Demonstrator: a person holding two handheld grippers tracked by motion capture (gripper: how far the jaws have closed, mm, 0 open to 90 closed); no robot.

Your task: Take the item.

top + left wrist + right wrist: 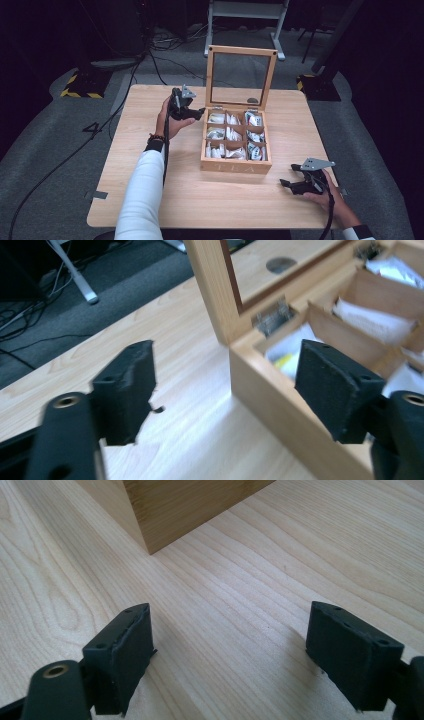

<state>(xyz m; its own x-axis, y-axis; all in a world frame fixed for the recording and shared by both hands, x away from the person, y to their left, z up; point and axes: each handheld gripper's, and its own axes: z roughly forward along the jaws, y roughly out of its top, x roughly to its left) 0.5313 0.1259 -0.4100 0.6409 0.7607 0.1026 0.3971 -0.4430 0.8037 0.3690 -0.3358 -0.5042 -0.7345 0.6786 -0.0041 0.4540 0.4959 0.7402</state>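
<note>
While the tea box (236, 165) stands open, both the left gripper (199, 113) and right gripper (285, 184) are held wide open, empty.

Lab or recording studio, not home. Evidence: black curtained surround, grey carpet floor (60, 150), loose cables (165, 42) trailing across it, yellow-black hazard-striped stand bases (80, 90) either side, white metal frame legs (245, 12) behind, lone light-wood table (150, 200) centred under fixed overhead camera.
</note>
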